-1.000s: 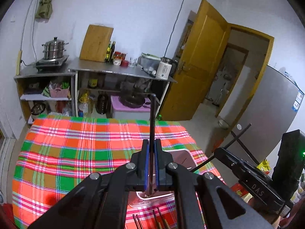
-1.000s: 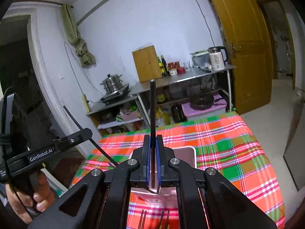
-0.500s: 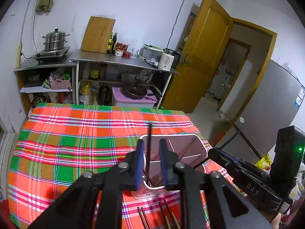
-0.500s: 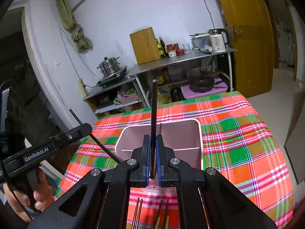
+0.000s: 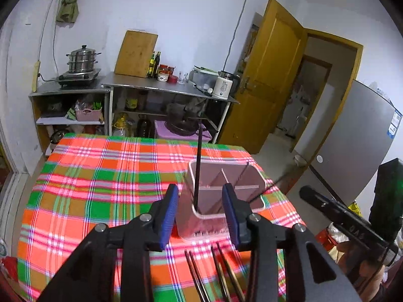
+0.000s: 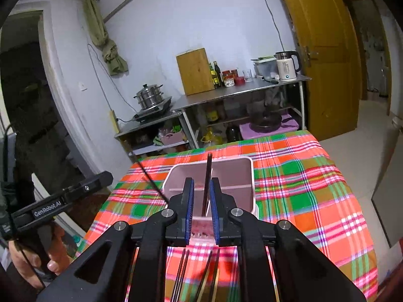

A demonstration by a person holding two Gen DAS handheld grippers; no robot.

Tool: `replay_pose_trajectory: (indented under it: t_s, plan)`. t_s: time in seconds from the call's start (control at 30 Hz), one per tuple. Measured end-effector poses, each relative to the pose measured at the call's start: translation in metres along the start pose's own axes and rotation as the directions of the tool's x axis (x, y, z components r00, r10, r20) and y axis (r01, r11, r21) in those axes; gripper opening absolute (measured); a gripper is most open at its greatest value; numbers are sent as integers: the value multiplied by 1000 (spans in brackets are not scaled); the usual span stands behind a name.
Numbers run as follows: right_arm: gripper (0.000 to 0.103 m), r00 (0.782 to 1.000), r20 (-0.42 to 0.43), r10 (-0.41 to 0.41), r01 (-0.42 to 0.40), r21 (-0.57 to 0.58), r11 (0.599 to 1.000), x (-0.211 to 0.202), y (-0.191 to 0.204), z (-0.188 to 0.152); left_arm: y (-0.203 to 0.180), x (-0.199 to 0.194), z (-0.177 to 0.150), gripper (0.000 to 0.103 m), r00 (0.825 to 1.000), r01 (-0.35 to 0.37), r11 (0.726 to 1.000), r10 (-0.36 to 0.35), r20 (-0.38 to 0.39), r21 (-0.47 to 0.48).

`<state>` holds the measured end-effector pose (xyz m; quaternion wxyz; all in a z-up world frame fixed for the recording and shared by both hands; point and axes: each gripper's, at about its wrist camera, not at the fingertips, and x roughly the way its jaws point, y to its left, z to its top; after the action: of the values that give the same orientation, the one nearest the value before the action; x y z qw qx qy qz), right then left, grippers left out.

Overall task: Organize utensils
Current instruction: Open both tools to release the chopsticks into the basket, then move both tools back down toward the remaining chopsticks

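A pink divided utensil holder (image 5: 241, 176) stands on the plaid tablecloth; it also shows in the right wrist view (image 6: 241, 176). My left gripper (image 5: 200, 212) is open just above its near edge. A black chopstick (image 5: 198, 166) stands free in the holder's near left compartment. My right gripper (image 6: 201, 211) is open above the holder. A dark chopstick (image 6: 207, 183) stands in the holder between its blue pads (image 6: 189, 209) without touching them. Several chopsticks (image 5: 214, 274) lie on the cloth in front of the holder, also seen in the right wrist view (image 6: 196, 274).
The table with the plaid cloth (image 5: 100, 188) fills the foreground. Behind it stand metal shelves (image 5: 161, 93) with a steamer pot (image 5: 81, 59), cutting board, bottles and a kettle (image 5: 224, 88). An open wooden door (image 5: 267, 80) is at the right.
Both grippers came down over the holder and opened. Each let go of its chopstick, which now stands in the holder.
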<state>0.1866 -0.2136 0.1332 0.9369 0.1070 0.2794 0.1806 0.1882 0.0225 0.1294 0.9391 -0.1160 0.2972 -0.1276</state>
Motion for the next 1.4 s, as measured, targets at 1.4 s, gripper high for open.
replay_pose_trajectory:
  t_s: [1.4]
  plan:
    - [13,973,-232,-3,10,29,1000,-24,-13,-144,7,1,-164,38,972,-20,996,0,-236,-83]
